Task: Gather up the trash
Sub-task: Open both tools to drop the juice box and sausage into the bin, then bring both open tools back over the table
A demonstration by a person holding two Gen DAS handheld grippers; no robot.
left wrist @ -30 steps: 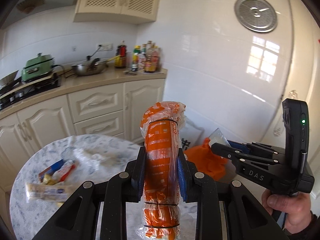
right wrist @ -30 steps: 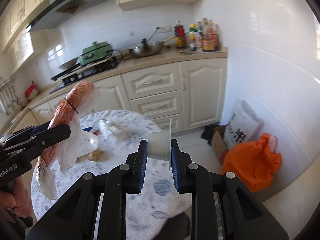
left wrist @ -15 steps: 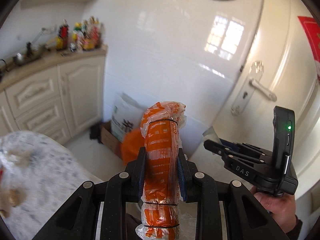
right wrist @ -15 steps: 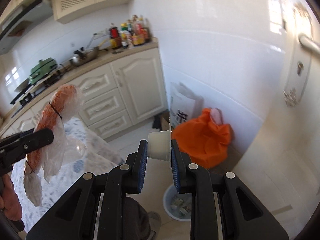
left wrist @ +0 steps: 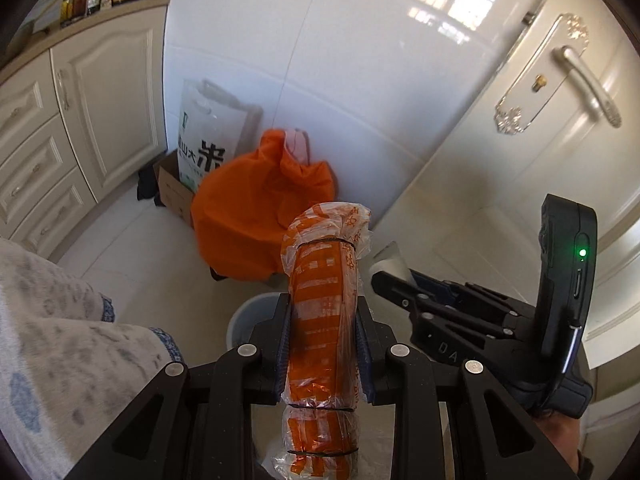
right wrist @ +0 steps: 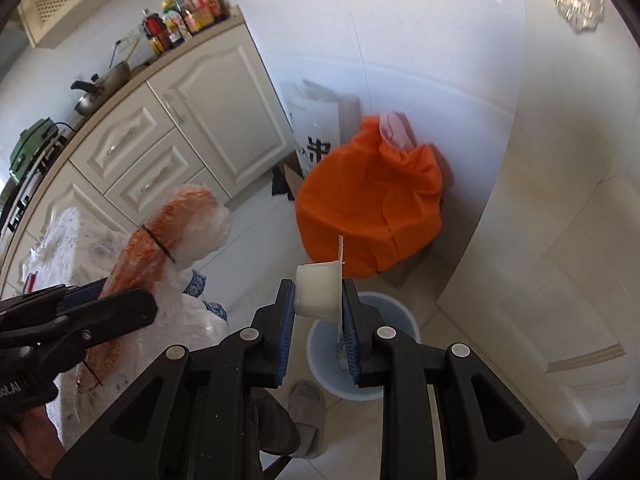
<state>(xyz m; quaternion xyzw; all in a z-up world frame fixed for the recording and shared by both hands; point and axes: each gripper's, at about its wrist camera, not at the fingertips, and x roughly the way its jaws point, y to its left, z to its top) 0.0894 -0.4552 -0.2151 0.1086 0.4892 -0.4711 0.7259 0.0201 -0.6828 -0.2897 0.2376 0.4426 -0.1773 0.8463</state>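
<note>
Both grippers are angled down over the floor beside the table; the left gripper (left wrist: 323,344) has its blue pads clamped against an orange-printed plastic wrapper (left wrist: 324,300), a long crumpled roll bound with thin black bands, which stands up between the jaws and sticks out past them above and below. The right gripper (right wrist: 319,316) is closed almost fully on a small white plastic cup (right wrist: 318,290) lying on its side, its peeled lid flap standing up at the right pad; the cup sits at the very tips of the pads.

A pale blue waste bin (right wrist: 400,312) stands on the tiled floor directly below the right gripper; in the left wrist view the same bin shows just behind the wrapper, its rim partly hidden. An orange bag (right wrist: 372,200) slumps against the wall behind the bin, with a white printed sack (left wrist: 208,136) and a cardboard box (left wrist: 172,192) next to it by the cream cabinets (right wrist: 168,136). The table's patterned cloth (left wrist: 60,340) fills the left edge. A grey slipper (right wrist: 306,408) shows beside the bin; a door handle (left wrist: 584,80) at upper right.
</note>
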